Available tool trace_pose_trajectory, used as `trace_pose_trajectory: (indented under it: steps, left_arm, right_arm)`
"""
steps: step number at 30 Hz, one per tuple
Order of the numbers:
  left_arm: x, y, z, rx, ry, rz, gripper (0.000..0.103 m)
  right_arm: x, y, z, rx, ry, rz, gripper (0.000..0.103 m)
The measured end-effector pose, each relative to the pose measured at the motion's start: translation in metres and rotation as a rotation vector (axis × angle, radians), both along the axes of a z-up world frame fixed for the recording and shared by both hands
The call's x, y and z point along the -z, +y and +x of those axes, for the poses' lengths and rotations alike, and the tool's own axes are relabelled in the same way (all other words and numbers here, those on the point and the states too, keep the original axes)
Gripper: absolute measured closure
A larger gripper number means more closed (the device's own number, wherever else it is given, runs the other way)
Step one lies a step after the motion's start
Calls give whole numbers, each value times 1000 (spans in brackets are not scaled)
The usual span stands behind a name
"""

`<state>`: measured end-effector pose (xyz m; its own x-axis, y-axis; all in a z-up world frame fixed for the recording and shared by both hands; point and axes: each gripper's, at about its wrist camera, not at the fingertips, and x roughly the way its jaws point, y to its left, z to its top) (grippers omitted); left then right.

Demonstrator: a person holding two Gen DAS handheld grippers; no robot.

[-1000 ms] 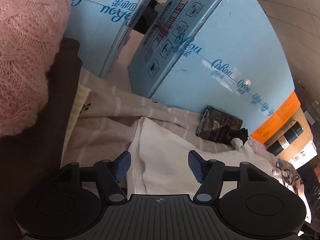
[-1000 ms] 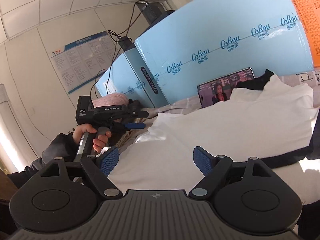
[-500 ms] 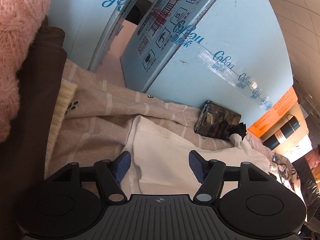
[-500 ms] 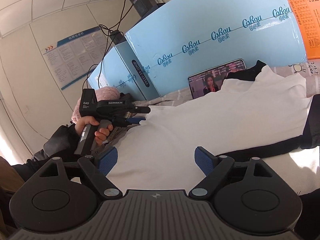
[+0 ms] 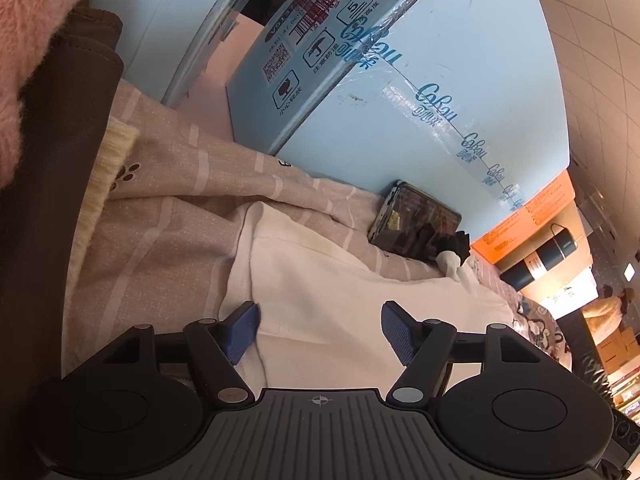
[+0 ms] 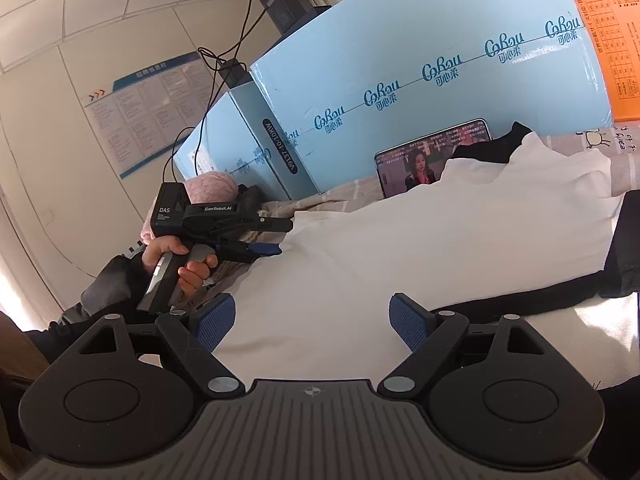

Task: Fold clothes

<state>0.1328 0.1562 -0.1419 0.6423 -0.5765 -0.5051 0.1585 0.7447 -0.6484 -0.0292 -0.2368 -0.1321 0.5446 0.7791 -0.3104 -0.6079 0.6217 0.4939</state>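
In front of the phone [image 6: 434, 160] lay the shirt [image 6: 420, 248] — soft, light, best pinched at its hem; left gripper [image 5: 318, 332] and right gripper [image 6: 312, 322] were spread, empty.

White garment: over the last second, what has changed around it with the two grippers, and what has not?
The left gripper has moved forward until its open fingers straddle the edge of the white garment; nothing is clamped yet. The right gripper has also edged closer over the cloth, open and holding nothing. The phone, the blue boxes and the beige striped sheet stayed as they were.
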Motion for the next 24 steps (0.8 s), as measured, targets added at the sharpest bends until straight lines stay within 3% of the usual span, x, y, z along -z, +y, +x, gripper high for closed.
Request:
trace_pose_trajectory:
  steps: [3,12,14,16,18,20,24]
  left_arm:
    - [1,0,2,11,-5,-16,25]
    - [-11,-14,1,5,-162,126,27]
    - [-14,-17,1,3,-197,158,42]
    - [-16,-23,2,7,-224,212,84]
    - [-14,-41,1,29,-244,365,101]
    - [-18,-52,-5,4,-312,464,103]
    - [-35,-48,-13,-68,-441,463,103]
  right_arm:
    - [0,0,0,4,-2,-4,20]
    - [1,1,0,7,3,-13,20]
    - [2,1,0,8,4,-16,20]
    - [2,1,0,10,3,-19,20]
    - [1,1,-1,12,1,-19,20]
    - [1,0,-1,15,-3,-17,20]
    - [-1,-1,-2,23,-13,-12,20]
